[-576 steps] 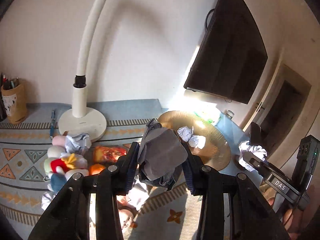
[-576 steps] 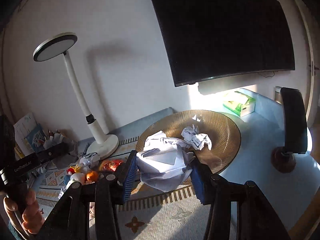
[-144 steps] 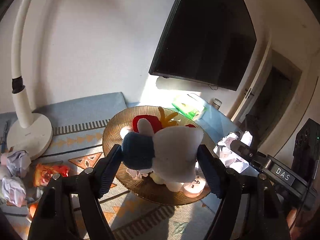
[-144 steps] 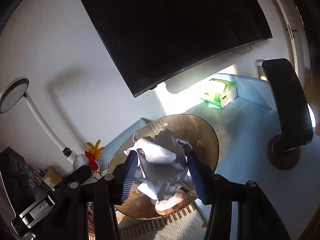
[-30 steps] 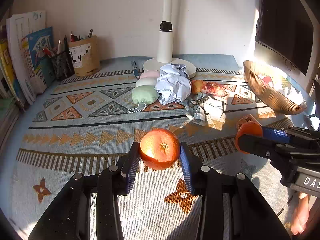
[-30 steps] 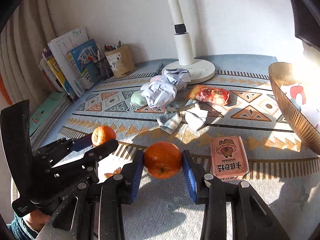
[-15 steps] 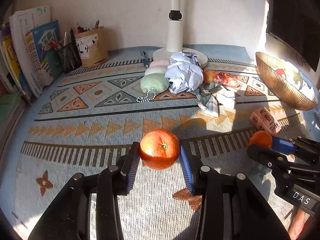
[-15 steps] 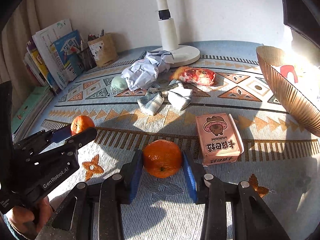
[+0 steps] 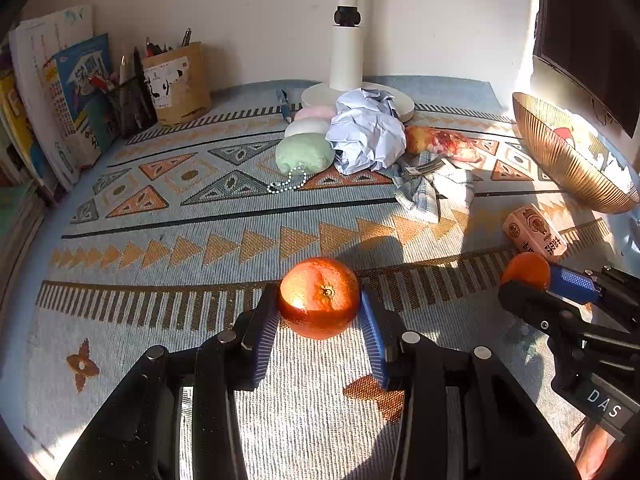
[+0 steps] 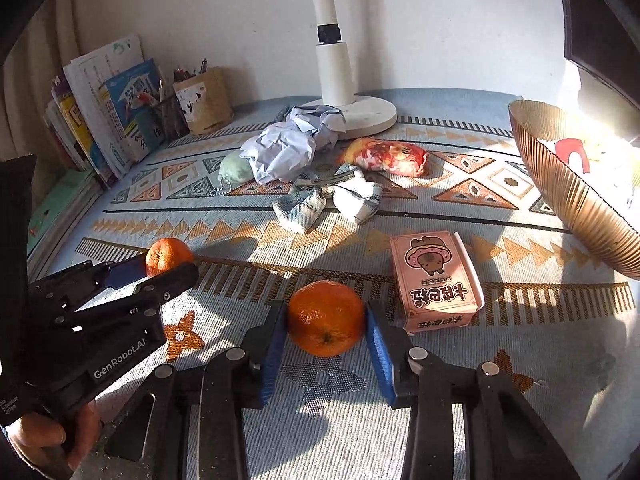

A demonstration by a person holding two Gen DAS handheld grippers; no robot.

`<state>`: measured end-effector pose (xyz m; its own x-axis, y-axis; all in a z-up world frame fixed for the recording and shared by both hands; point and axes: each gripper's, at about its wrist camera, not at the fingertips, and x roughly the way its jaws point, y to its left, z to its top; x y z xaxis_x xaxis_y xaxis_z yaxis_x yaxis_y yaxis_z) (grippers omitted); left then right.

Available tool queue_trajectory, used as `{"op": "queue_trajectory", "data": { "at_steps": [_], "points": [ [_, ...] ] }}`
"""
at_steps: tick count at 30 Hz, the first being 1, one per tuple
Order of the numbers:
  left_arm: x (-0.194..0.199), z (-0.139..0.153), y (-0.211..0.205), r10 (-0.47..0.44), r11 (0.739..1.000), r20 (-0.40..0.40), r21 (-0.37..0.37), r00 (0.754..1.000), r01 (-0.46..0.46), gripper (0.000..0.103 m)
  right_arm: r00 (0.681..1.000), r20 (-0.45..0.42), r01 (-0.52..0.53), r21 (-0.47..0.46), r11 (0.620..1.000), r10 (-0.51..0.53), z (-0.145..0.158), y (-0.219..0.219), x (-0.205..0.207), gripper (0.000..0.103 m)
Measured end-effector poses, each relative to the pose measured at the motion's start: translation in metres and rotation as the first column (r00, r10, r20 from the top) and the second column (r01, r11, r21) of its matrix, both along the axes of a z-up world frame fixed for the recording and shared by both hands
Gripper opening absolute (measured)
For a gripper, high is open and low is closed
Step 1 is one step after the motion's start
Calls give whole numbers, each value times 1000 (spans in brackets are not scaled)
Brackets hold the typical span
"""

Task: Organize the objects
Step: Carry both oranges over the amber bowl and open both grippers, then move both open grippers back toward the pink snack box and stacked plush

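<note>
Left wrist view: our left gripper [image 9: 320,316] clamps an orange [image 9: 319,297], our right gripper [image 10: 326,334] another orange [image 10: 326,317]; firm, round, best squeezed mid-girth.

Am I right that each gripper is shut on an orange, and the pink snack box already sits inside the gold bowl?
Not quite. The left gripper and right gripper each hold an orange, but the pink snack box lies on the patterned mat, outside the gold bowl. The right wrist view shows it.
</note>
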<state>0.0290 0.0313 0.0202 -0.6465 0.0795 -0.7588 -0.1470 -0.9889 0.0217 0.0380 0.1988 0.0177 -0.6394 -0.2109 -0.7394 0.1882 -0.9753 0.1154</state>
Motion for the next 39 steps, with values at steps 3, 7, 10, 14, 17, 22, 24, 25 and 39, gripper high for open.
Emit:
{"op": "queue_trajectory", "data": {
  "at_steps": [3, 7, 10, 14, 17, 22, 24, 25, 39],
  "points": [
    [1, 2, 2, 4, 1000, -12, -13, 1000, -4, 37, 999, -52, 10, -19, 1000, -11, 9, 5, 9, 38],
    [1, 22, 17, -75, 996, -28, 48, 997, 77, 36, 992, -116, 33, -131, 991, -48, 33, 37, 25, 38],
    [-5, 53, 48, -151, 986, -96, 56, 984, 157, 37, 962, -230, 118, -147, 982, -150, 76, 79, 42, 38],
    [-22, 89, 105, -277, 950, -158, 100, 948, 295, 37, 865, -370, 296, -168, 940, -338, 130, 147, 56, 38],
    [-39, 102, 147, -337, 917, -183, 157, 924, 366, 37, 794, -381, 441, -174, 880, -473, 144, 194, 49, 38],
    [-62, 99, 205, -412, 858, -192, 247, 891, 450, 37, 759, -284, 536, -238, 810, -585, 132, 250, 26, 38],
    [-70, 94, 224, -433, 842, -191, 264, 881, 471, 37, 757, -264, 548, -244, 800, -598, 126, 260, 17, 38],
    [-73, 91, 232, -445, 830, -195, 278, 874, 484, 40, 761, -250, 550, -242, 799, -599, 124, 263, 11, 40],
    [-64, 101, 148, -338, 816, -194, 427, 921, 389, 95, 842, -300, 402, -203, 893, -448, 130, 206, 28, 66]
  ]
}}
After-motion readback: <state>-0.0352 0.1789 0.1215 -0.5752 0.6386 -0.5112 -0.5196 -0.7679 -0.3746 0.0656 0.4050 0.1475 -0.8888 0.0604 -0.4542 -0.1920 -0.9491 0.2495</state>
